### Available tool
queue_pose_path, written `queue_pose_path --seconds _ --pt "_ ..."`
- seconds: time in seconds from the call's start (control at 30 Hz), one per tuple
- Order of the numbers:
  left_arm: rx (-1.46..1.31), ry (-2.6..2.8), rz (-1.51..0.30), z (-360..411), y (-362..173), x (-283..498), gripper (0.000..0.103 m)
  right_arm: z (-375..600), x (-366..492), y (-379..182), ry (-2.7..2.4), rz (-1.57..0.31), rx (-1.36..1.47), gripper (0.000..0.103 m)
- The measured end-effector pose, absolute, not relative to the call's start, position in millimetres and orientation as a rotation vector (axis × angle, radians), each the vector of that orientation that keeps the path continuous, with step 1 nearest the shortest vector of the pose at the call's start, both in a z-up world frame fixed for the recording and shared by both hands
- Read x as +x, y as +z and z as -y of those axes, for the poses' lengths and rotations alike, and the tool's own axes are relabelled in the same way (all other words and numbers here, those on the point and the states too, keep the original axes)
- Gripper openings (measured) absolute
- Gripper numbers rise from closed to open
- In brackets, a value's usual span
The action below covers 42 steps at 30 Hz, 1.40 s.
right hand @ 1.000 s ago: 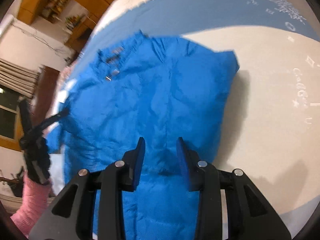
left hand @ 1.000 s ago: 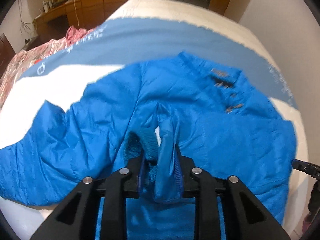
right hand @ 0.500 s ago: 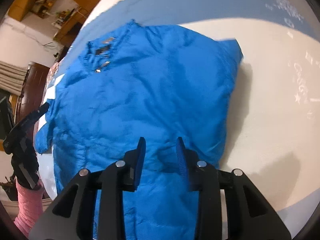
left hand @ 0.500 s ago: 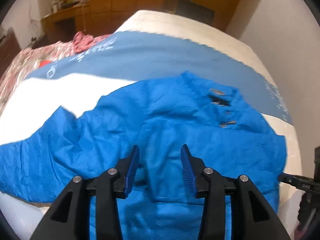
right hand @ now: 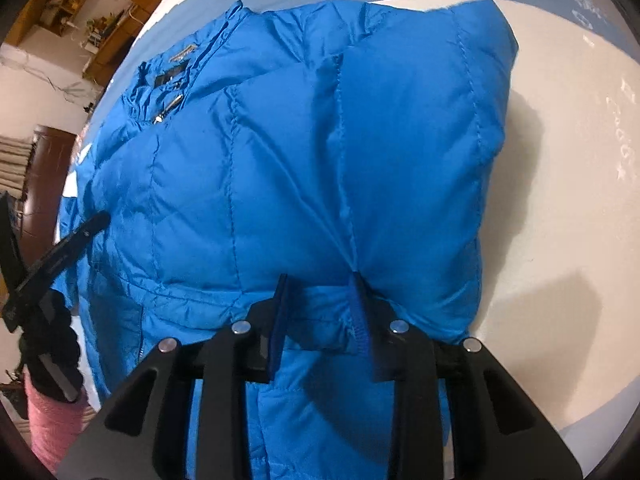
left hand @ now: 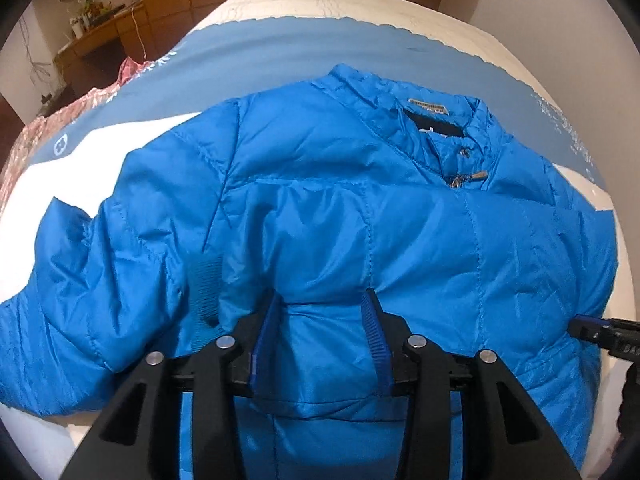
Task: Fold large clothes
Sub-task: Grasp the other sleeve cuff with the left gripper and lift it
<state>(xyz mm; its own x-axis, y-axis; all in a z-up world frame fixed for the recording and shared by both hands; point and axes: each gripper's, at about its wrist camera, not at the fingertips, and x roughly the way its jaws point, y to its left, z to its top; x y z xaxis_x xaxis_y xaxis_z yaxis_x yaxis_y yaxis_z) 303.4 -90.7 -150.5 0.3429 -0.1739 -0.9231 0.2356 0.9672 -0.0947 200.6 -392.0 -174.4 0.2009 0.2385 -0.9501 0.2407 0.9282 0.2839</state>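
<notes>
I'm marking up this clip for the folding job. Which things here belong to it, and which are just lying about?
Job: blue puffer jacket; left gripper; right gripper.
Lying about: pink patterned cloth; wooden desk; bed cover.

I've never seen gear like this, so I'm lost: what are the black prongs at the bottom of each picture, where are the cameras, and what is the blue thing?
Nothing here is a robot arm. A person carries a hand-held gripper in each hand, and a wide-angle camera on each looks along its two fingers. One picture comes from the left hand-held gripper, the other from the right hand-held gripper. A blue puffer jacket lies spread on a bed, collar away from the cameras. Each gripper's fingers straddle a fold of the jacket; whether they pinch it, I cannot tell.
</notes>
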Motion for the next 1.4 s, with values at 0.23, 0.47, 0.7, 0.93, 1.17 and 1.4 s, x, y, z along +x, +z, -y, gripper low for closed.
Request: queue_pose_path --seconds 0.23,0.47,0.7,0.93,1.17,1.4 --pt "-0.065 -0.223 -1.112 14.9 -89.7 270.8 0.052 380.4 185.6 -127.0 0.029 -1.323 0.413 0.041" --pt "-0.122 0.121 -1.189 -142.4 -103.6 232.6 0.06 375.4 181.5 -121.2 -0.036 -1.36 0.34 0.042" --pt "-0.405 0.433 -1.161 -300.2 -118.0 179.9 0.064 373.9 184.7 -128.2 -0.059 -1.381 0.31 0.042" --pt "-0.656 0.534 -1.098 -375.4 -145.7 168.3 0.066 371.7 187.9 -129.7 -0.067 -1.39 0.292 0.042" --pt "-0.678 0.57 -1.112 -389.9 -160.1 194.4 0.07 372.7 187.3 -133.5 -0.08 -1.398 0.291 0.042" --pt "-0.721 0.501 -1.017 -385.4 -150.1 204.0 0.015 375.4 185.0 -133.3 -0.086 -1.395 0.297 0.042"
